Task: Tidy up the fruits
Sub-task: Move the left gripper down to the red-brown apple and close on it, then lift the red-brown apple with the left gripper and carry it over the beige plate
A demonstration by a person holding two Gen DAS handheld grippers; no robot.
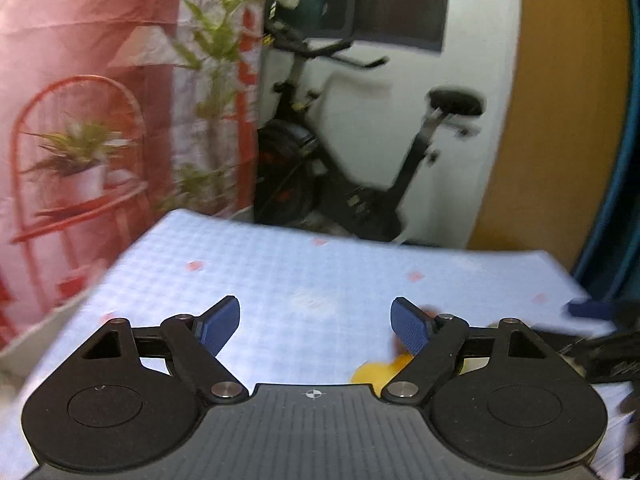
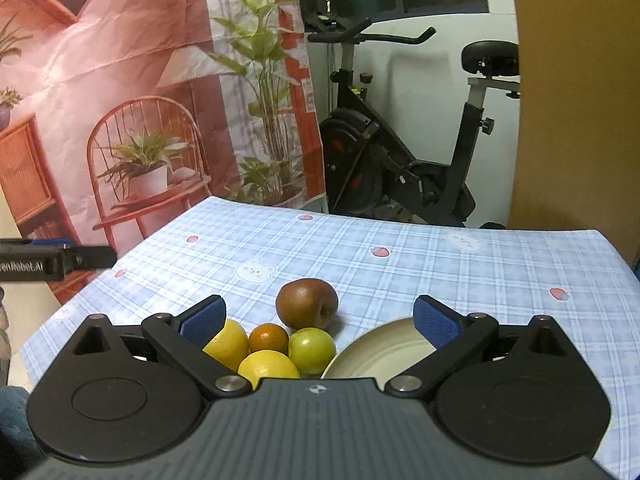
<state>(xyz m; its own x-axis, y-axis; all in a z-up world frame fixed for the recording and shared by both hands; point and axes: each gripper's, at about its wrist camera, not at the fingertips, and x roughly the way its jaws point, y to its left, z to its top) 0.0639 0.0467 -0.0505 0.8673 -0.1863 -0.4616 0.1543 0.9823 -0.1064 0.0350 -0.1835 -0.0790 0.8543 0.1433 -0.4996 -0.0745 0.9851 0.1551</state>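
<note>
Hovering right over the fruit pile, right claw [image 2: 318, 322] spread wide with nothing between the blue pads. Sitting bunched together just below it: two lemons [image 2: 267, 368], a small orange [image 2: 268, 338], a green apple [image 2: 312, 350], all touching or nearly so, with a brown-red apple [image 2: 307, 309] standing just behind them. Waiting just beside the cluster on the right, a cream plate [image 2: 380, 354], bare as far as visible, probably the spot for sorted fruit. Looking like a lineup for a first pick, likely the green apple or front lemon, being closest to the plate. Poking in over the counter's left edge, left claw [image 1: 316, 330], also gaping and holding nothing, its view blurred, just a yellow lemon peeking under one finger. Stretching beneath everything, the blue checked counter [image 2: 440, 264].
</note>
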